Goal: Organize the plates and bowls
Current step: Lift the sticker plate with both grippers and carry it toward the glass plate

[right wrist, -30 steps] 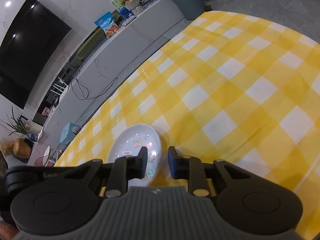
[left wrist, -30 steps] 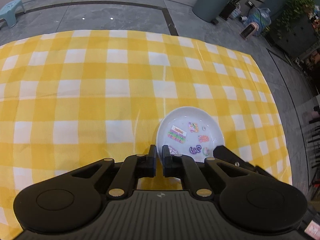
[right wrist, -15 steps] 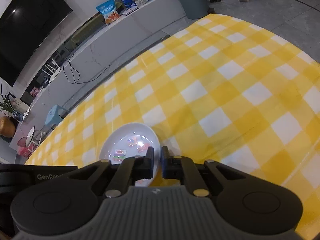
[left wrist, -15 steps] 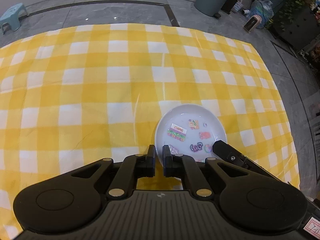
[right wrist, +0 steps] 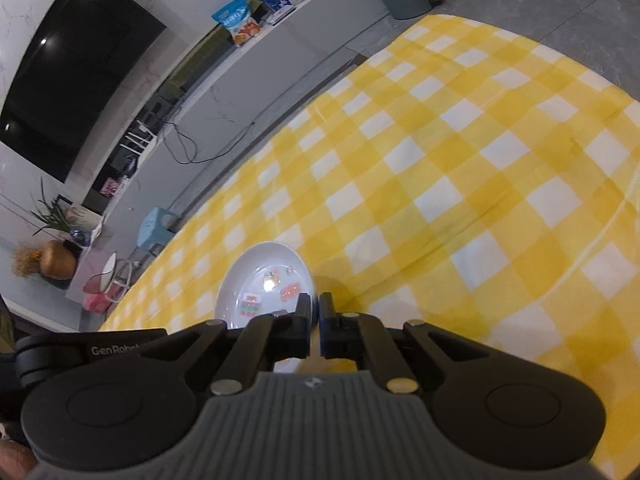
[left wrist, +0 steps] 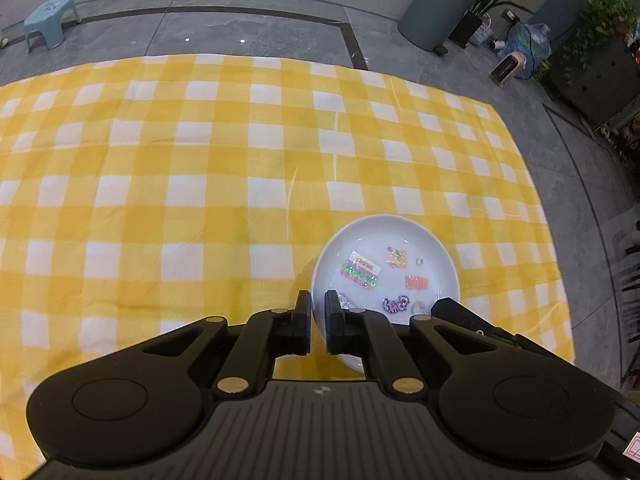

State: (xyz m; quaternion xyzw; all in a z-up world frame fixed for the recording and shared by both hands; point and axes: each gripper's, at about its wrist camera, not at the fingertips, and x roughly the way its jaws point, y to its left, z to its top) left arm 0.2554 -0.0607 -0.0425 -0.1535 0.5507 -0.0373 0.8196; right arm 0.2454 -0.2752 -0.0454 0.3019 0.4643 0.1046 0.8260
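Observation:
A white plate (left wrist: 384, 272) with several coloured stickers inside hangs between both grippers, just above the yellow checked cloth (left wrist: 200, 200). My left gripper (left wrist: 318, 308) is shut on its left rim, which runs between the two pads. The right gripper's black finger (left wrist: 460, 314) shows at the plate's far side. In the right wrist view, the plate (right wrist: 266, 280) lies ahead and to the left, with my right gripper (right wrist: 314, 308) shut on its right rim. The plate's faint shadow (right wrist: 336, 282) falls on the cloth (right wrist: 460, 180) beside it. The left gripper's body (right wrist: 80, 352) sits at the left edge.
The cloth is spread on a grey tiled floor. Beyond its far edge stand a grey bin (left wrist: 436, 12), a blue stool (left wrist: 50, 16) and potted plants (left wrist: 600, 20). A long low cabinet (right wrist: 280, 48) and a dark TV (right wrist: 76, 80) line the wall.
The right gripper's jaws closed onto the plate's rim. Both grippers then rose with the plate, and the cloth now looks farther away.

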